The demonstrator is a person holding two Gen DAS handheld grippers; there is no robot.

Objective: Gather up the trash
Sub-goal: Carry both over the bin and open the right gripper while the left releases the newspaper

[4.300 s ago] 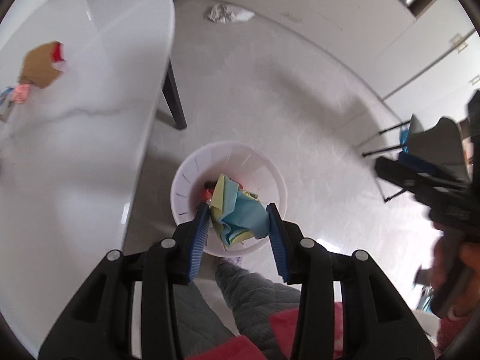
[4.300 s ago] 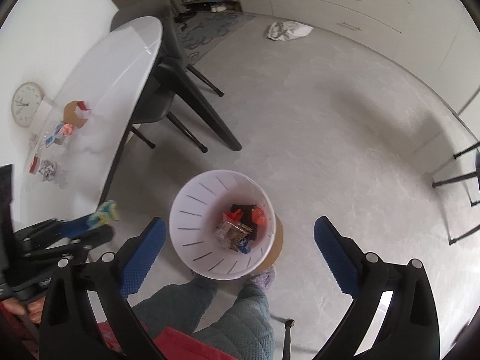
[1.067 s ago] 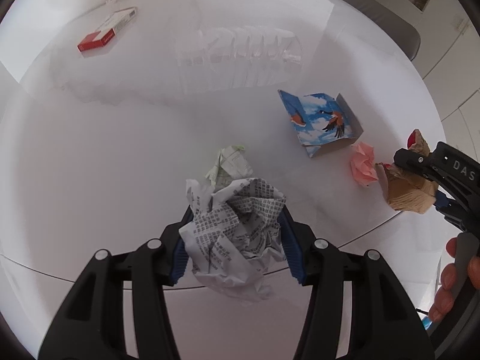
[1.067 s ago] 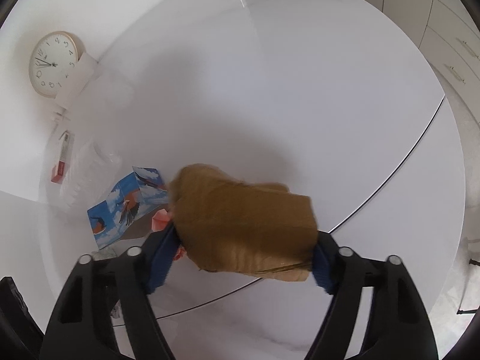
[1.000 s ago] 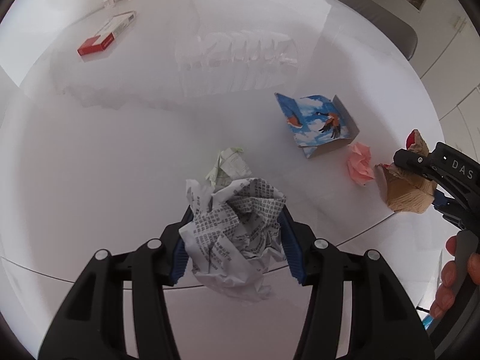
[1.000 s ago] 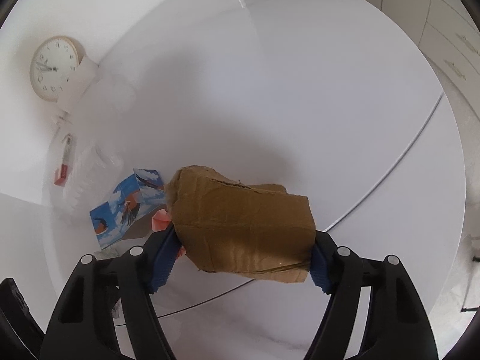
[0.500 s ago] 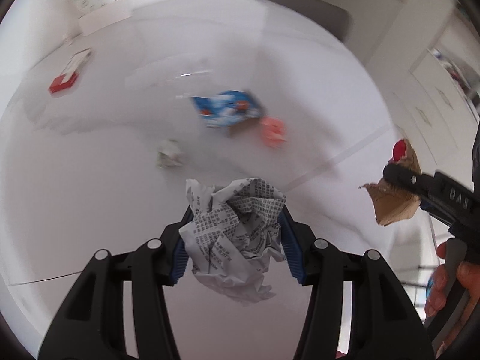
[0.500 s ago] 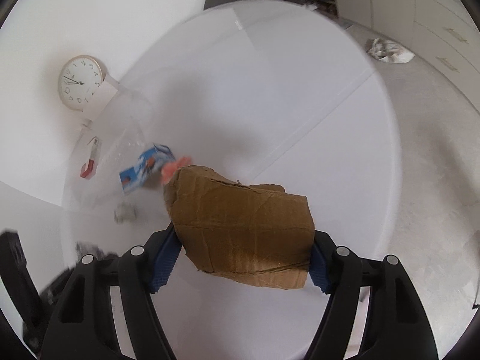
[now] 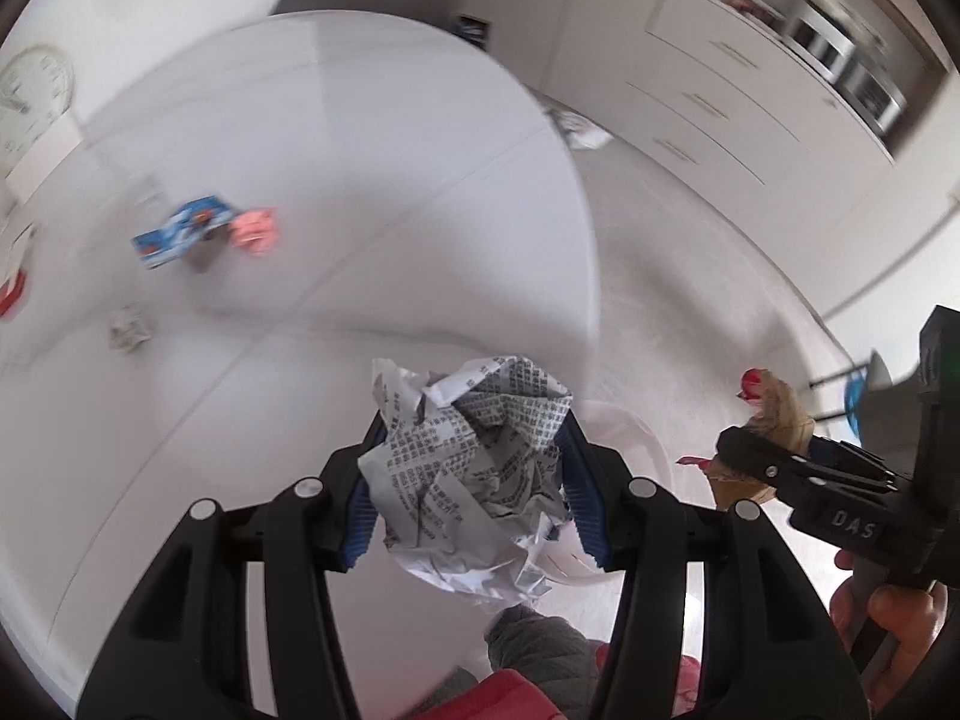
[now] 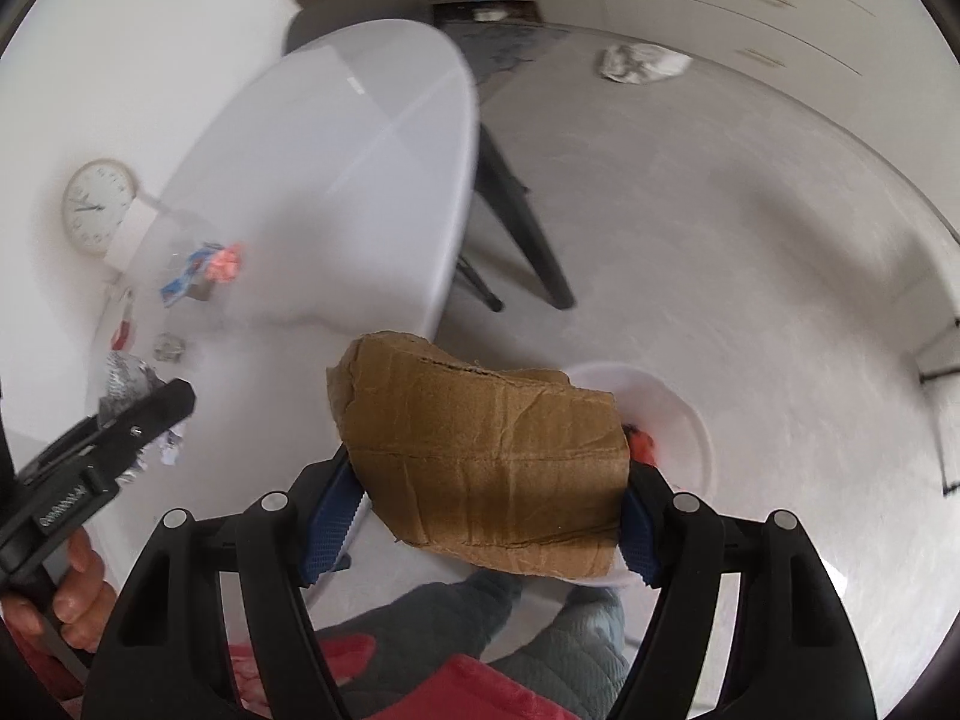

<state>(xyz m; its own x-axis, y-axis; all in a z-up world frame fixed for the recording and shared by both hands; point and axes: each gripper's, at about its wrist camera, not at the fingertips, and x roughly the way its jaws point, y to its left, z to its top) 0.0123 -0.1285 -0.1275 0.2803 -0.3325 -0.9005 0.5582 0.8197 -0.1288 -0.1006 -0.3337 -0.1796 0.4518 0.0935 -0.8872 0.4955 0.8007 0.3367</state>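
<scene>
The left hand-held gripper [image 9: 474,480] is squeezing a ball of crumpled newspaper [image 9: 471,468], and the right hand-held gripper [image 10: 480,498] is pinching a piece of brown cardboard [image 10: 480,456] that is lying sideways between its fingers. Both are hanging past the tabletop [image 10: 336,180] edge, with the white bin [image 10: 672,414] sitting on the floor just below and ahead, nearer the right one. The bin is holding something red, and a blue box [image 9: 180,231], a pink wad [image 9: 255,228] and a small gray wad [image 9: 129,330] are waiting near the tabletop's far edge.

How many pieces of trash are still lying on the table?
3: a blue printed carton, a pink crumpled paper beside it, and a small grey wad nearer the table edge. Others may be hidden.
</scene>
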